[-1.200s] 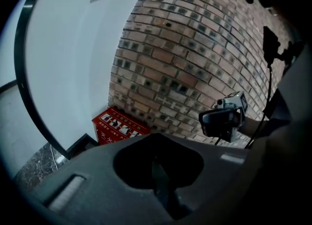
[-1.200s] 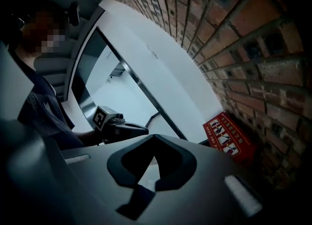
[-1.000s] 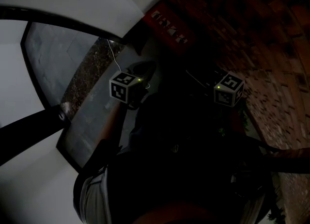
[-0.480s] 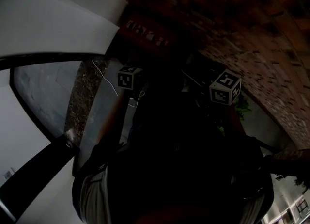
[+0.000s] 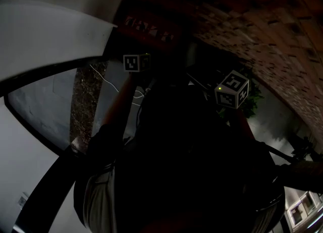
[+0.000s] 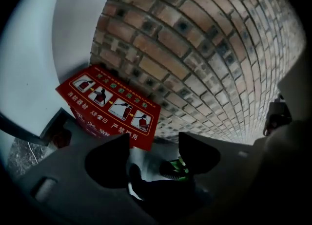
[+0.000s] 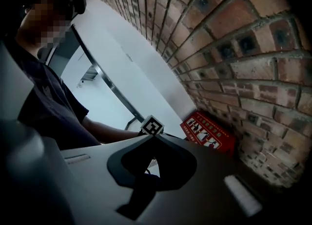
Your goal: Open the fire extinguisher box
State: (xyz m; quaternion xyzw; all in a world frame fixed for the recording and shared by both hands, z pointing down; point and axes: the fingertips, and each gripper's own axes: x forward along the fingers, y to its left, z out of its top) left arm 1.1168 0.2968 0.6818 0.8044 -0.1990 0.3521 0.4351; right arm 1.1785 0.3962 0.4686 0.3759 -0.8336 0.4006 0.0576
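The fire extinguisher box (image 6: 109, 104) is red, with white instruction pictures on its top, and stands on the floor against the brick wall. It also shows in the head view as the red box (image 5: 146, 25) and in the right gripper view as the red box (image 7: 209, 132). My left gripper (image 6: 153, 153) points down at it from a short way off. Its jaws have just been opening and stand open with nothing between them. Its marker cube (image 5: 135, 62) hangs just below the box. My right gripper (image 7: 151, 139) is shut and empty, further back, and its cube (image 5: 232, 90) is at the right.
A brick wall (image 6: 204, 48) runs behind the box. A white curved wall (image 6: 73, 29) stands left of the box. Below it are a dark-framed window (image 5: 40, 106) and a gravel strip (image 5: 82, 101). A green plant (image 5: 254, 95) grows at the right.
My left gripper's cube has moved up the picture towards the red box and looks smaller. The right cube has barely shifted. The view has swung, so the box sits higher and further left.
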